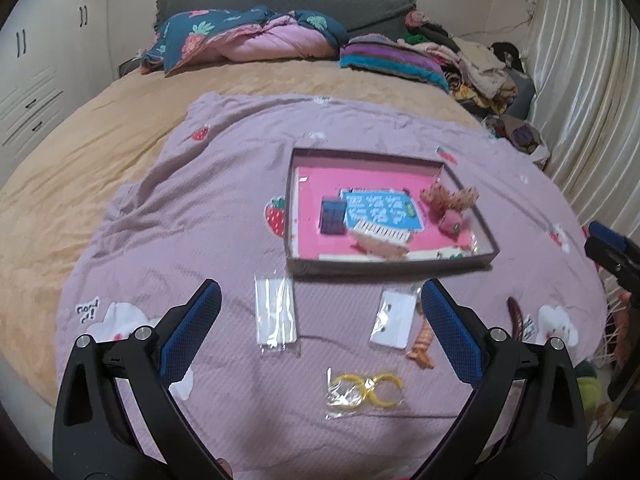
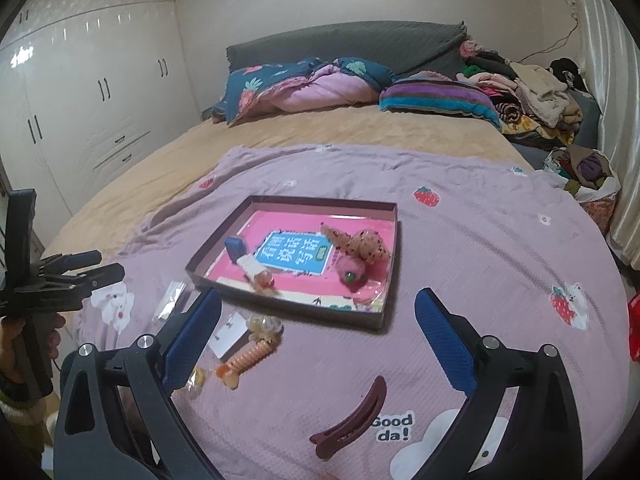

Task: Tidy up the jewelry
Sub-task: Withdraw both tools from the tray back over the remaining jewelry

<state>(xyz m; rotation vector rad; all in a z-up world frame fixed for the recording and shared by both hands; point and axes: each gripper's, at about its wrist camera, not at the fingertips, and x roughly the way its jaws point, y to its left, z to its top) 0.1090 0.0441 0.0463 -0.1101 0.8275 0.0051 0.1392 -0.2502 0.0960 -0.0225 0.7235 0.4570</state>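
On the bed's lilac blanket (image 2: 460, 240), both tongs (image 1: 320, 312) (image 2: 318, 320) stood wide; the right should straddle the maroon clip (image 2: 352, 420) squarely.

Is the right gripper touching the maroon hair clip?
Apart. In the right wrist view the hair clip lies flat on the blanket between the open jaws of the right gripper, with bare fabric showing on both sides.
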